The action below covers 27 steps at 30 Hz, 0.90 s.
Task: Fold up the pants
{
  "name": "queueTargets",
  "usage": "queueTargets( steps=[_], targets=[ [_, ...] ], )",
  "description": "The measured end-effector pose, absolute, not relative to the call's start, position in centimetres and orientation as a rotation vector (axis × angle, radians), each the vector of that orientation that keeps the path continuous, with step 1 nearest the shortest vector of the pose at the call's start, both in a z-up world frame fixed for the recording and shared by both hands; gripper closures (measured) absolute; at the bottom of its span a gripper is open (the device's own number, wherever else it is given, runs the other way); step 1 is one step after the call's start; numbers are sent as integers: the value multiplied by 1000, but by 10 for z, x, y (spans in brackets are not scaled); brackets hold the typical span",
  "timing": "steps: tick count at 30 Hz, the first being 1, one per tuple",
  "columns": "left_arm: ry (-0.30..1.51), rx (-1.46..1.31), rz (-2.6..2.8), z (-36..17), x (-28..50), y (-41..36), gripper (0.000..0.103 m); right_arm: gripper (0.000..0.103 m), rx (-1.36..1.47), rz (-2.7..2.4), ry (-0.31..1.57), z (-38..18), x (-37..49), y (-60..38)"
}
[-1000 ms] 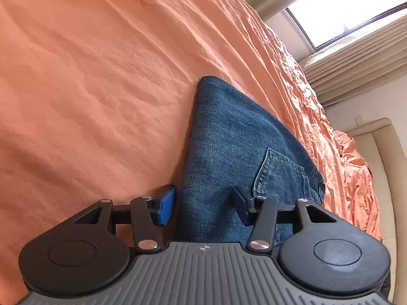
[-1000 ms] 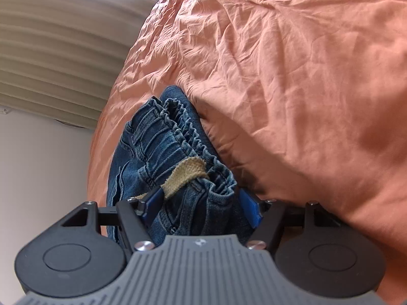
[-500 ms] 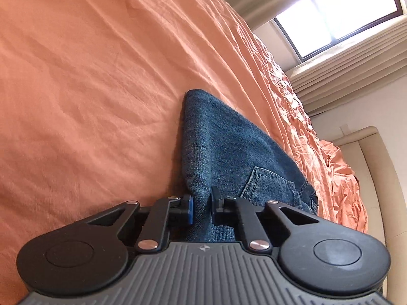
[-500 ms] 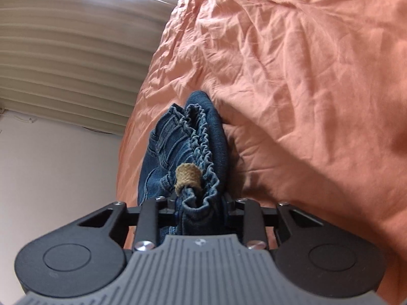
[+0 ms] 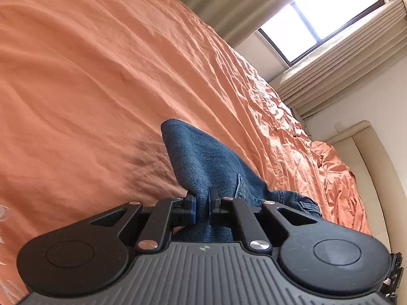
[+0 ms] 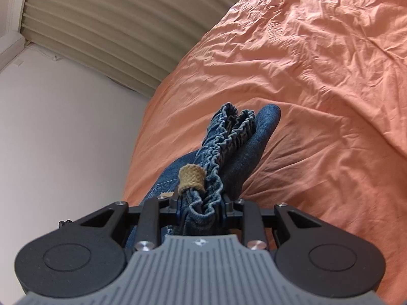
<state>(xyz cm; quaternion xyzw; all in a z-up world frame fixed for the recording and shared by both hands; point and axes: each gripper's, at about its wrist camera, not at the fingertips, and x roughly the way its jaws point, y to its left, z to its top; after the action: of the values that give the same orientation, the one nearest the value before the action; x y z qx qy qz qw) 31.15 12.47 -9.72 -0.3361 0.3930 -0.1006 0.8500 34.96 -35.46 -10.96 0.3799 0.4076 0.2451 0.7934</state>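
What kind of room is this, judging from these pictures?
Most likely a bedroom: the jeans lie on a wide bed under a rumpled orange sheet, with a padded headboard at one end and a window with pleated blinds.

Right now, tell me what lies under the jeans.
Under the jeans lies the orange bedsheet, wrinkled around them. Both grippers, left and right, are clamped on denim. What lies directly beneath the folded layers is covered.

Pants (image 5: 203,162) on bedsheet (image 5: 89,89), window (image 5: 318,17) behind.
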Motion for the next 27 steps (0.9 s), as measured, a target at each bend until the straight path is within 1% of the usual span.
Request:
queueTargets(
  steps=[9, 15, 18, 21, 24, 27],
  targets=[
    [749, -649, -123, -31, 273, 245, 95, 81, 744, 698, 885, -73, 354, -218],
    [722, -598, -34, -9, 267, 323, 95, 81, 742, 783, 898, -78, 373, -118],
    [717, -574, -10, -15, 271, 358, 95, 81, 745, 809, 906, -93, 384, -76],
    [713, -555, -13, -31, 278, 386, 95, 81, 731, 821, 918, -112, 392, -41],
    [717, -565, -4, -60, 285, 407, 95, 81, 697, 826, 939, -138, 393, -15],
    [751, -580, 16, -98, 290, 420, 95, 81, 673, 806, 1016, -174, 391, -1]
  ],
)
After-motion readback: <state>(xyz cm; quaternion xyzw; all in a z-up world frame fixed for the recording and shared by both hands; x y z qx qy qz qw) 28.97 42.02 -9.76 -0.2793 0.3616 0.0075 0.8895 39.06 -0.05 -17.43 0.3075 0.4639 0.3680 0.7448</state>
